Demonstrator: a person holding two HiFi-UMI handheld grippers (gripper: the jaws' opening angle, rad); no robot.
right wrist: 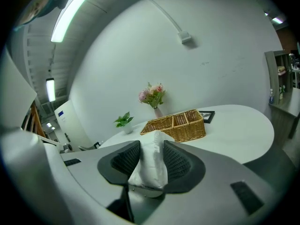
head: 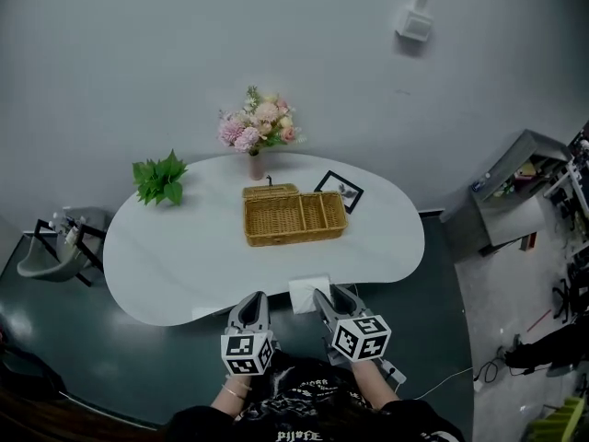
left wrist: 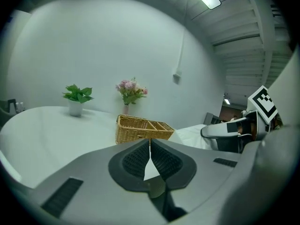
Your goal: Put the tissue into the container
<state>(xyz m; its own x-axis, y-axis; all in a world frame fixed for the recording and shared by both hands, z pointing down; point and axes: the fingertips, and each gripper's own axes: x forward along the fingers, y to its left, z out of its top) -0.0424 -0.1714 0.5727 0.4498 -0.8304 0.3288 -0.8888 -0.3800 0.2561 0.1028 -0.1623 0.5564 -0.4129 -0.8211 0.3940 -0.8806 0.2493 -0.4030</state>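
Right tongs [right wrist: 151, 145] clamp the bunched tissue [right wrist: 150, 170] at the tabletop's [head: 166, 265] near edge, left tongs [left wrist: 150, 142] pinched together empty alongside, with the wicker container [head: 294, 233] dead ahead, lying crosswise.

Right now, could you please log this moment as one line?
right gripper: shut on crumpled white tissue | left gripper: shut | compartmented wicker basket: ahead on white table

The white tissue [right wrist: 151, 165] (a soft, crumpled wad) is pinched upright between the jaws of the right hand-held gripper [right wrist: 151, 142], at the worktop's [head: 184, 247] near edge. The woven basket [head: 294, 217], divided into compartments, sits mid-worktop, well apart.
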